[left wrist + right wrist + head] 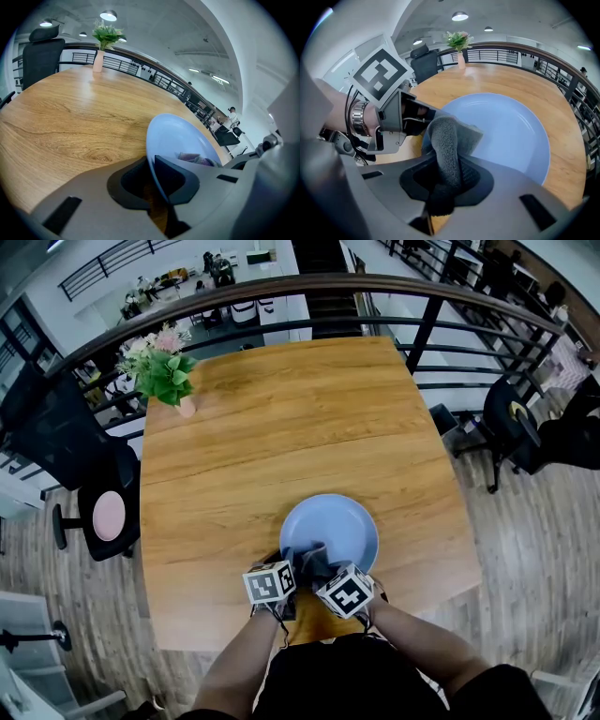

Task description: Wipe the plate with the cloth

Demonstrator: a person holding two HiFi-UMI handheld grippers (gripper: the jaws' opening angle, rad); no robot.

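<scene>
As the head view shows, a round pale-blue plate [330, 529] sits near the wooden surface's [281, 427] front edge. Left gripper view: the left gripper's [158, 185] jaws pinch its thin rim. Right gripper view: the right gripper's [443, 187] jaws clamp a fuzzy grey cloth [450, 140], apparently touching the plate.

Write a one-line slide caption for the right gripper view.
Right gripper clamps a grey cloth over the blue plate; left gripper grips its rim.
</scene>
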